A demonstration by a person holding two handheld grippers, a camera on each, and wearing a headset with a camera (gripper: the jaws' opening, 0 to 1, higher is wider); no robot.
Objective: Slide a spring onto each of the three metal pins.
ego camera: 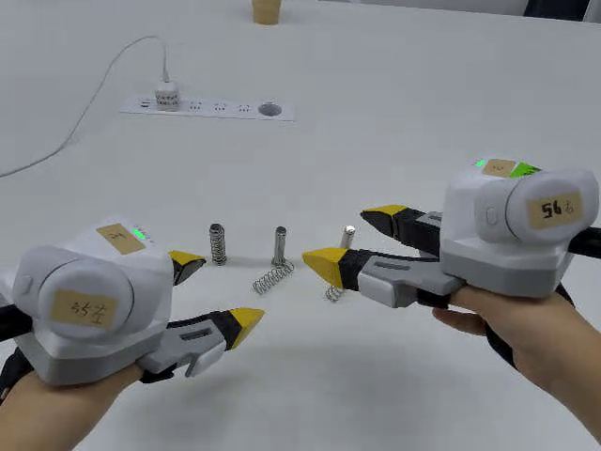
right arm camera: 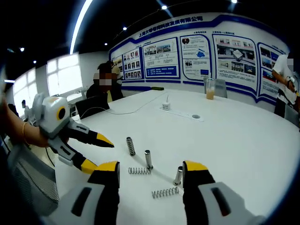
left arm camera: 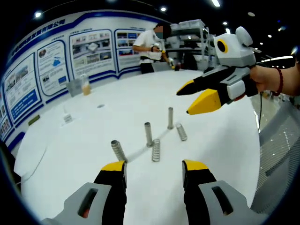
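Three short metal pins stand in a row on the white table. The left pin wears a spring. The middle pin and the right pin are bare. One loose spring lies in front of the middle pin. Another loose spring lies near the right pin. My left gripper is open and empty, short of the row. My right gripper is open around the right pin's area, holding nothing.
A white power strip with a plugged-in adapter and a cable lies further back. A paper cup stands at the far edge. People sit or stand beyond the table in both gripper views.
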